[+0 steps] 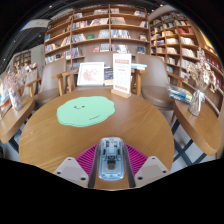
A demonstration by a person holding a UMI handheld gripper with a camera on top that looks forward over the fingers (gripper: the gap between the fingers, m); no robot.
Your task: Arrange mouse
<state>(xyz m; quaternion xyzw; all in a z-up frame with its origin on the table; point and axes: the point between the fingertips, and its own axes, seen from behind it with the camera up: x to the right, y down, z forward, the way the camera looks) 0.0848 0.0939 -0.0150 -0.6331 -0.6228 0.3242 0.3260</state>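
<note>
Hand-held gripper (pixel 110 163) pinches a grey computer mouse (pixel 110 158) between its magenta pads (pixel 88 158), both fingers pressing its sides, holding it above the near edge of the round wooden worktop (pixel 40 125). Green mouse mat (pixel 85 111) lies at worktop centre, likely the drop spot; bookshelves (pixel 100 35) beyond.

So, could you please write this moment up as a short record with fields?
setting: round wooden table, bookshelves behind
held item: grey mouse, between the pink pads
gripper: jaws shut on the mouse
target area: green mouse mat lying on the table, beyond the mouse
mat state: nothing resting on it
progress: mouse not yet placed on the mat
</note>
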